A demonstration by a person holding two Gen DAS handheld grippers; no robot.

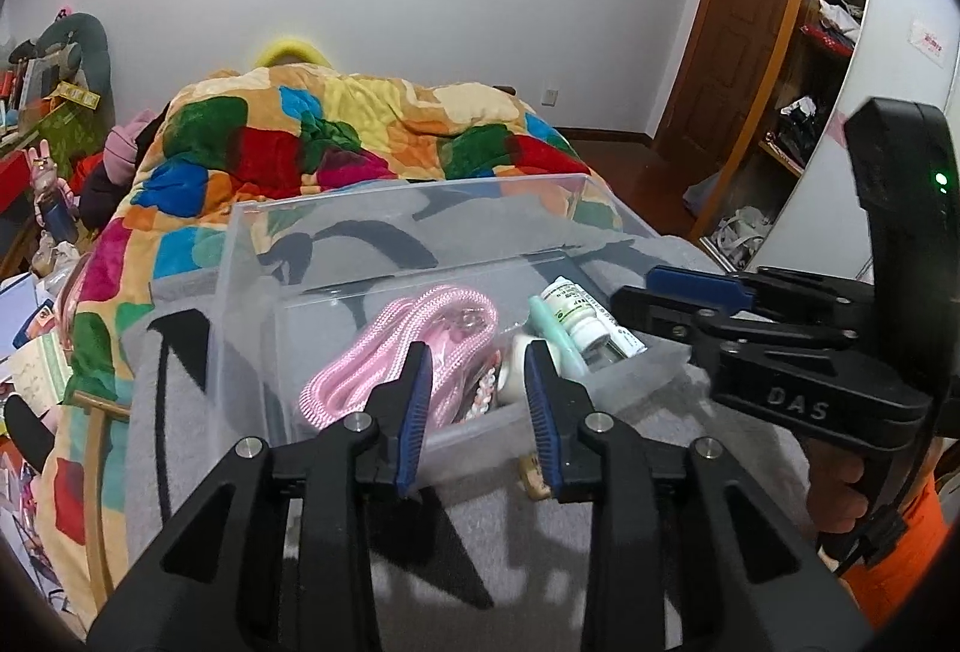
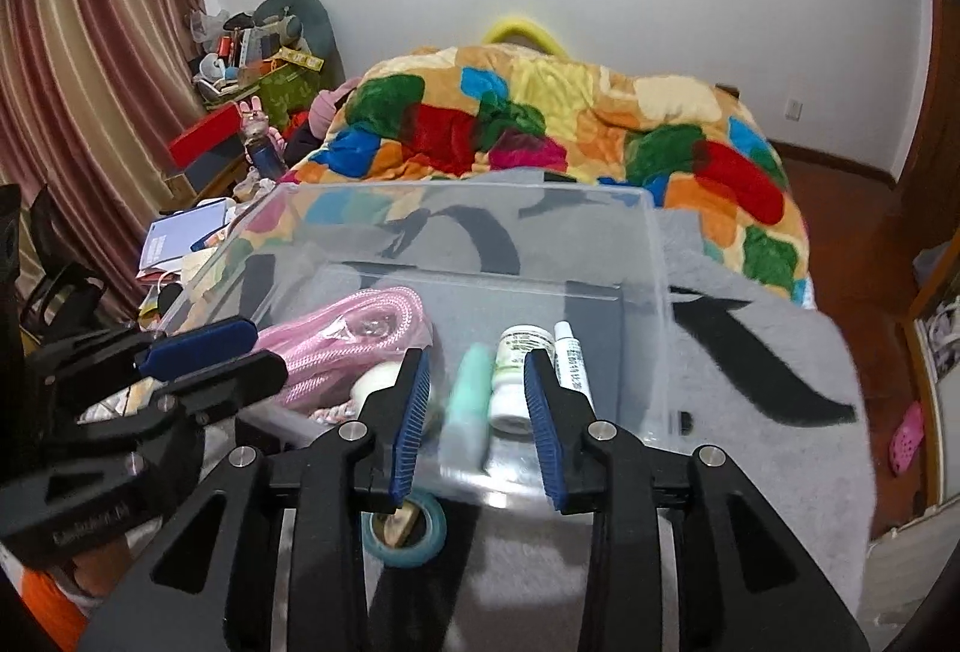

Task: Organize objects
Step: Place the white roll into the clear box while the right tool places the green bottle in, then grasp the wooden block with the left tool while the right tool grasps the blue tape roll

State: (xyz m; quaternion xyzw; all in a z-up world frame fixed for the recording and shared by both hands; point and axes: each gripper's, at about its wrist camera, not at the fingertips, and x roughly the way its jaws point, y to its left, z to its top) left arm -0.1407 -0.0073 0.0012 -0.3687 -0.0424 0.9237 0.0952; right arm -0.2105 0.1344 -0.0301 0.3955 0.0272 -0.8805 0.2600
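Observation:
A clear plastic box (image 1: pixel 252 256) (image 2: pixel 657 256) sits on a grey blanket on the bed. Inside lie a pink braided rope (image 1: pixel 360 358) (image 2: pixel 336 346), a white pill bottle (image 1: pixel 579 319) (image 2: pixel 516 382), a mint green tube (image 1: pixel 555 334) (image 2: pixel 471 400) and a small white tube (image 2: pixel 570 358). My left gripper (image 1: pixel 480 412) is open and empty over the box's near wall. My right gripper (image 2: pixel 477 418) is open and empty above the bottle and green tube. A teal tape roll (image 2: pixel 405 529) with a small tan piece in it lies outside the box, under my right gripper.
A colourful patchwork quilt (image 1: pixel 336 135) (image 2: pixel 540 123) covers the bed behind the box. Cluttered furniture (image 2: pixel 252 75) and papers stand at the left. A wooden door and shelves (image 1: pixel 780 51) are at the right. A pink shoe (image 2: pixel 906 439) lies on the floor.

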